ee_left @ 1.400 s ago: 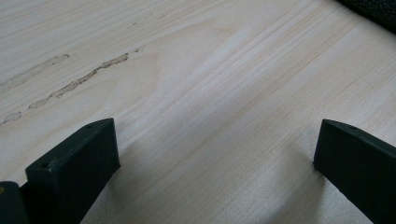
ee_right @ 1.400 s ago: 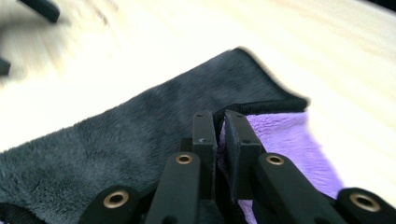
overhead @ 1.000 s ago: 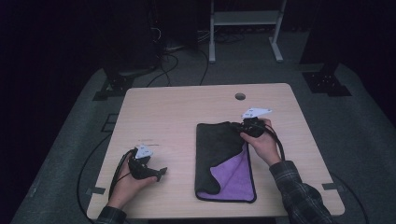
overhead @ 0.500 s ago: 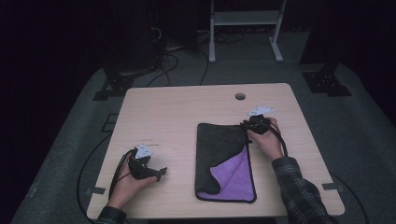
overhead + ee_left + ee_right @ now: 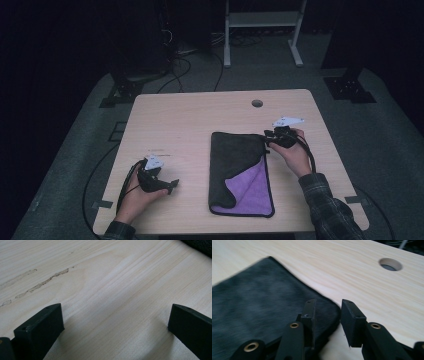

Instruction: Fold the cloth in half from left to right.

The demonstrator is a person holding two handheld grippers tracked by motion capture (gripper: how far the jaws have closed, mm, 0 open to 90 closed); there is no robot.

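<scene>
Pale wooden table (image 5: 200, 120) carries the folded grey-and-purple cloth (image 5: 240, 172) right of centre. Our right gripper (image 5: 327, 315) sits at the cloth's far right corner; its jaws have just been opening, the corner lying loose between them. Our left gripper (image 5: 115, 322) rests wide open on bare wood.

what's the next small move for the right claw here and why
Probably draw the right claw back off the cloth corner. Its jaws have just been opening and stand apart at that corner, pressing nothing, and the cloth lies folded flat on the table. The left claw rests open on bare wood.
</scene>
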